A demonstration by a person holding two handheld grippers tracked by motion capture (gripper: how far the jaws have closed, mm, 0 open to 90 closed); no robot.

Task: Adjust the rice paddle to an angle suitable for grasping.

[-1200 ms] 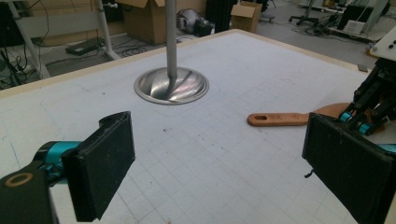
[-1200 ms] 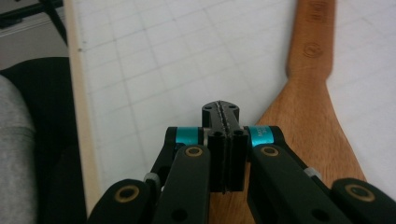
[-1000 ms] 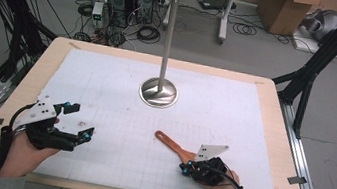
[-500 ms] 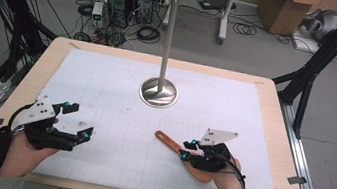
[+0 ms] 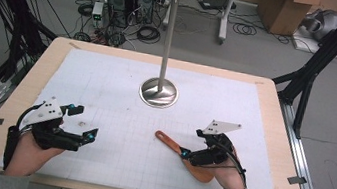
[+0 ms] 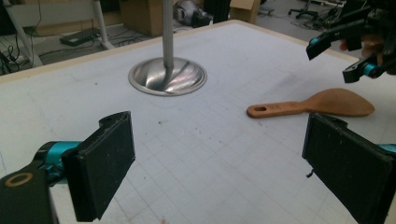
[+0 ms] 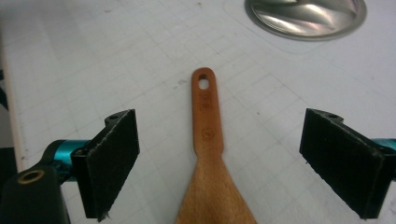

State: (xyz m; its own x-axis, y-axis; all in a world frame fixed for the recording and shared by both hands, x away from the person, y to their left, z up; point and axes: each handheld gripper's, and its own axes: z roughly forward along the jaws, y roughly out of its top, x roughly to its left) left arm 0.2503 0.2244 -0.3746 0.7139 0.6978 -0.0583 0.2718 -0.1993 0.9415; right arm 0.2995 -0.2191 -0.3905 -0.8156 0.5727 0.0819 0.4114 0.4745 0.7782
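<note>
- Wooden spatula [image 5: 169,143]: flat on the white mat [image 5: 108,80], near the front right of the table [image 5: 50,61], with the hole end of the handle toward the round base [image 5: 158,93] of the metal stand and well apart from it.
- Right gripper [image 5: 191,143]: spread wide, jaws just been opening, with the spatula lying between the two black pads [image 7: 114,158] but touched by neither.
- Left gripper [image 5: 83,121]: spread wide too, nothing in it, over the left side of the mat and well apart from the spatula.
- Step in hand, at a guess: letting the spatula go and lifting off it.
- To do it well:
  - Lift straight up, not sideways, so no pad bumps the handle.
  - Keep the jaws wide until both pads are well above the wood (a pad that closes early could catch the handle and spin it).
  - Go slowly near the broad end, which lies just under the hand and is partly hidden there.
  - Watch the cable on the gripper, so as not to drag it over the spatula.
  - Keep the left hand quiet and out of the way.
  - Look once at the spatula after lifting: flat on the mat, not rocking.
</note>
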